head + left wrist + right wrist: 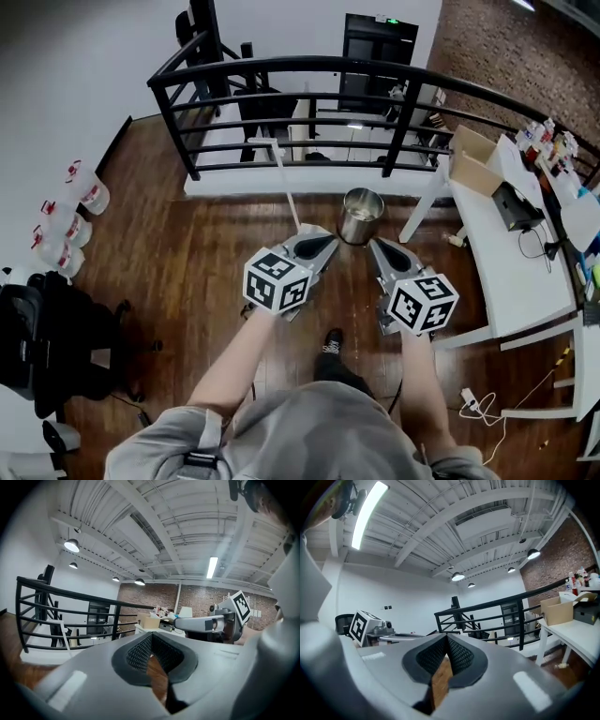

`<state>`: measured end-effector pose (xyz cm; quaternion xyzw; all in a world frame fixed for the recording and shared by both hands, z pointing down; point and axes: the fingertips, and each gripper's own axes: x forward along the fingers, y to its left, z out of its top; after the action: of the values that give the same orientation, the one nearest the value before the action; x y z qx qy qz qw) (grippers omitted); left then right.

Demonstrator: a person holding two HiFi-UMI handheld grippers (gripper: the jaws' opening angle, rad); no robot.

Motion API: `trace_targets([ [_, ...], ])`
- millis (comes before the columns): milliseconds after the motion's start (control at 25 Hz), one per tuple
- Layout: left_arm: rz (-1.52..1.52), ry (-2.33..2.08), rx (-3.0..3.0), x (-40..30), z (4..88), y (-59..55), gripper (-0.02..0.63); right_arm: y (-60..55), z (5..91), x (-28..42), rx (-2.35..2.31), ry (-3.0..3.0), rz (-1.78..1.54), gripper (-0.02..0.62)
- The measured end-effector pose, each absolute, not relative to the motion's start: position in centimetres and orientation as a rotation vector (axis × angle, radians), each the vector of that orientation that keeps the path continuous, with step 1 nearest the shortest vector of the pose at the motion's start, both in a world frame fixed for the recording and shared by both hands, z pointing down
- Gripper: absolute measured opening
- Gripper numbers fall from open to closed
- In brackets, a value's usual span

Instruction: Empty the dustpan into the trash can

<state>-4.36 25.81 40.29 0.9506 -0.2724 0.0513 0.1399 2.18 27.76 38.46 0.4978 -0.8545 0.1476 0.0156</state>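
Observation:
A shiny metal trash can (pixel 361 216) stands on the wooden floor near the black railing (pixel 309 67). Left of it a thin white long handle (pixel 284 183) leans up toward the railing; its lower end is hidden behind my left gripper (pixel 325 246). The same handle (pixel 64 633) shows in the left gripper view. Both grippers point forward side by side above the floor, just short of the can. My left gripper (pixel 151 639) is shut with nothing in it. My right gripper (pixel 376 247) (pixel 446 641) is shut and empty too.
A white table (pixel 511 272) with a cardboard box (pixel 473 159) and clutter stands at the right. A black chair (pixel 47 337) and several clear jugs (pixel 66 220) are at the left. A power strip and cable (pixel 480 405) lie on the floor at the lower right.

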Motion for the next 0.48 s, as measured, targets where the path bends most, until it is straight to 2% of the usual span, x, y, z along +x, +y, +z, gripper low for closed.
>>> trace_targets([
  [480,0.173,-0.992,2.685,-1.4,42.5,7.7,0.006,9.7,39.5,6.6,1.398,-2.719,0.477,0.0],
])
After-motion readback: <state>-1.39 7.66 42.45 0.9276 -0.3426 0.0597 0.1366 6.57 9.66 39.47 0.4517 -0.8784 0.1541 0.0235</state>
